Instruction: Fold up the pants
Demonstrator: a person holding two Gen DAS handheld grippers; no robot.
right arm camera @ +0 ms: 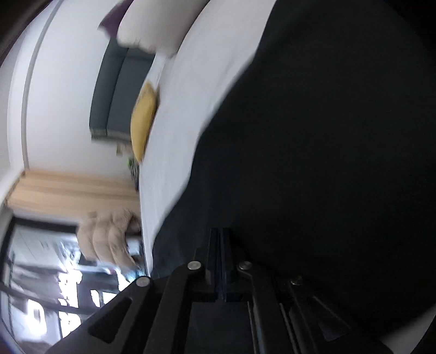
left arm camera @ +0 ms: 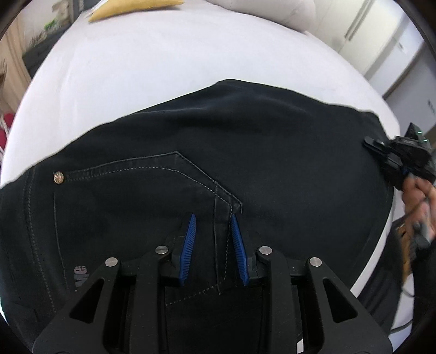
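You are in a home bedroom: a white-sheeted bed (left arm camera: 163, 68), a yellow cushion (left arm camera: 130, 8) at its far end, white wardrobe doors (left arm camera: 381, 35) far right.

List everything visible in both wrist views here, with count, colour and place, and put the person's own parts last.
pants: one, black, spread flat on the bed, near edge
rivet: one, brass, at the pocket corner, left
bed sheet: one, white, under the pants
cushion: one, yellow, far end of the bed
pillow: one, white, far end of the bed
left tongs: black with blue pads, open, over the belt loop
right tongs: black, shut, at the pants' right edge
right hand: one, gripping the right tongs' handle
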